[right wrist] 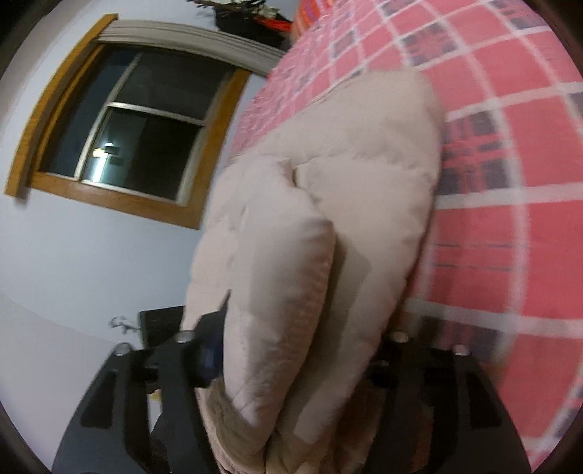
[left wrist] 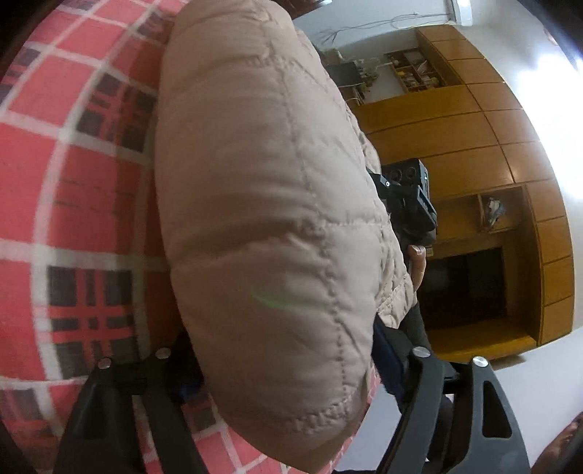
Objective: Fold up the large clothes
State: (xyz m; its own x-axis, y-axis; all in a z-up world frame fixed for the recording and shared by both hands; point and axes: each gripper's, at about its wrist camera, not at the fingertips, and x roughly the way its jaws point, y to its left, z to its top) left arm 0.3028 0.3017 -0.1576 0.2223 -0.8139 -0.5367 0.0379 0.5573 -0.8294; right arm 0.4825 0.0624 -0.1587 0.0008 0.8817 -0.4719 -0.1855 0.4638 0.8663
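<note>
You're in a home, a bedroom by the look of it. Under your work lies a bed (right wrist: 510, 146) dressed in a red plaid bedsheet (left wrist: 73, 182) with white lines and dark checks, running right out to the bed's far edge in the right wrist view. Beyond that edge you've got a pale wall and a wood-framed window (right wrist: 120, 127), dark outside, with a curtain rail or pelmet along its top. Over on the left wrist view, a wall of honey-coloured wooden cabinets (left wrist: 492, 127) fills the room's side, with open shelves (left wrist: 419, 73) holding small household clutter, and loose cables (left wrist: 364, 25) trailing over the white wall above.
</note>
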